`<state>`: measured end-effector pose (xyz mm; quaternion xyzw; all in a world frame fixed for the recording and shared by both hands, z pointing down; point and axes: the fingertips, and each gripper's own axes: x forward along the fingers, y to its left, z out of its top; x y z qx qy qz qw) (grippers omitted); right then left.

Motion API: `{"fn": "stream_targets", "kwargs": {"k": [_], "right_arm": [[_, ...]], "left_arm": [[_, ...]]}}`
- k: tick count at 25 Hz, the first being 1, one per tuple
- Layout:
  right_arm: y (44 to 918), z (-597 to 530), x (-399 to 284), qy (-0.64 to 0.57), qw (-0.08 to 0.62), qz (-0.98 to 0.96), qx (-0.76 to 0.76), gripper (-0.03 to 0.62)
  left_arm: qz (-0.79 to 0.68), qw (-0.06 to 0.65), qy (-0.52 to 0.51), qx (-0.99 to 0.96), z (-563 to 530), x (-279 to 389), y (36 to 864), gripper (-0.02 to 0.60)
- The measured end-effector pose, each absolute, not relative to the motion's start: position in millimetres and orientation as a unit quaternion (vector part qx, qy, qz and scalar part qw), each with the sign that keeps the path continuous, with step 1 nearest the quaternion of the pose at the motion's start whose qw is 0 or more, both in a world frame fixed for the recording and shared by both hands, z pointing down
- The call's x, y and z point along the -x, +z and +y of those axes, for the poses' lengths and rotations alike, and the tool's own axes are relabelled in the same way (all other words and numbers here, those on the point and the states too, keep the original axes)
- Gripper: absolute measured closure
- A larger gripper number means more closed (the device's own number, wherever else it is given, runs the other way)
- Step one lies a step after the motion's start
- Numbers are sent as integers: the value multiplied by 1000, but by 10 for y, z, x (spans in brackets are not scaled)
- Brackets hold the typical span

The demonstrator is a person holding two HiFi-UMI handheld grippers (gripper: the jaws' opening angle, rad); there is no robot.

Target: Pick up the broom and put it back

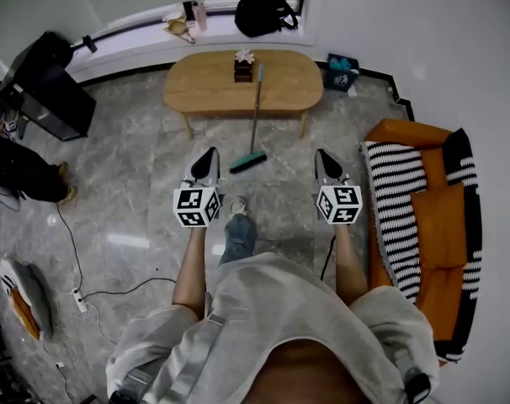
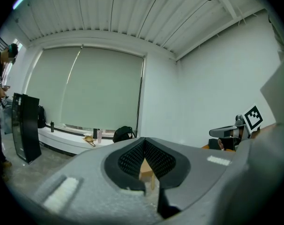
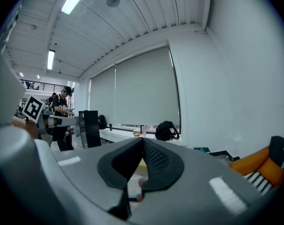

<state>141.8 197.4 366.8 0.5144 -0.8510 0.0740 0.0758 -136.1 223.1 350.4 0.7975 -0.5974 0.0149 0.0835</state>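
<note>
Head view: the broom is seen leaning on the oval wooden table at twelve o'clock, left gripper and right gripper are carried pinched closed and empty, so one is best opened wide before the handle is reached.

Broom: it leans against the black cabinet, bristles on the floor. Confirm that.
Not quite. The broom leans against the wooden table, as the head view shows. Its bristles do rest on the floor.
</note>
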Motion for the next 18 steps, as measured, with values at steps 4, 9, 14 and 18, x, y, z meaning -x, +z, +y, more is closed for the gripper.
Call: {"fn": "stream_targets", "kwargs": {"k": [4, 9, 14, 18], "right_arm": [[3623, 1407, -1234, 69, 83, -849, -517, 593], [3487, 594, -963, 68, 85, -842, -528, 594], [3425, -176, -726, 67, 87, -839, -534, 594], [3397, -728, -586, 68, 83, -832, -545, 593]], "left_arm": [[-589, 89, 12, -803, 1625, 1514, 3500, 577], [-578, 98, 13, -810, 793, 1775, 3460, 577], [-568, 99, 14, -817, -41, 1971, 3423, 575], [-562, 95, 12, -821, -605, 2153, 3375, 577]]}}
